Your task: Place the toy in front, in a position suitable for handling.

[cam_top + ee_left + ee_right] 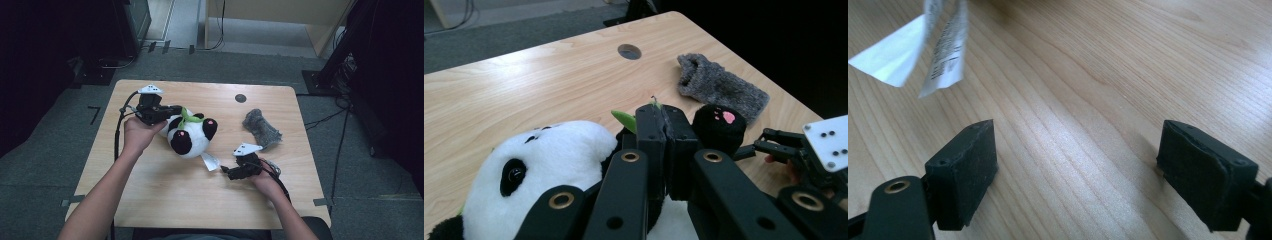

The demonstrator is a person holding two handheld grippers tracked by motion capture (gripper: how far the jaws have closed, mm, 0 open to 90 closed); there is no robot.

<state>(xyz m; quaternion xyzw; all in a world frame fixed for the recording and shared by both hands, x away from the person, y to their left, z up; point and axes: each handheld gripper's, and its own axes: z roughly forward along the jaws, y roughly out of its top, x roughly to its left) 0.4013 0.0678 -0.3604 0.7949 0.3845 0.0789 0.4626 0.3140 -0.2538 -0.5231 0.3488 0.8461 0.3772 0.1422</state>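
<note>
Panda toy [192, 135] lies on its back near the middle of the wooden table [150, 185], white tag [211, 161] trailing toward the person. The left gripper [172, 111] has its jaws pinched together at the green leaf [624, 119] by the panda's neck. The right gripper [225, 170] sits low over bare wood, jaws spread wide with nothing between them, just beside the tag. A grey sock [261, 127] rests to the right.

Print on the white tag [943, 50] blurred, its top cut off
</note>
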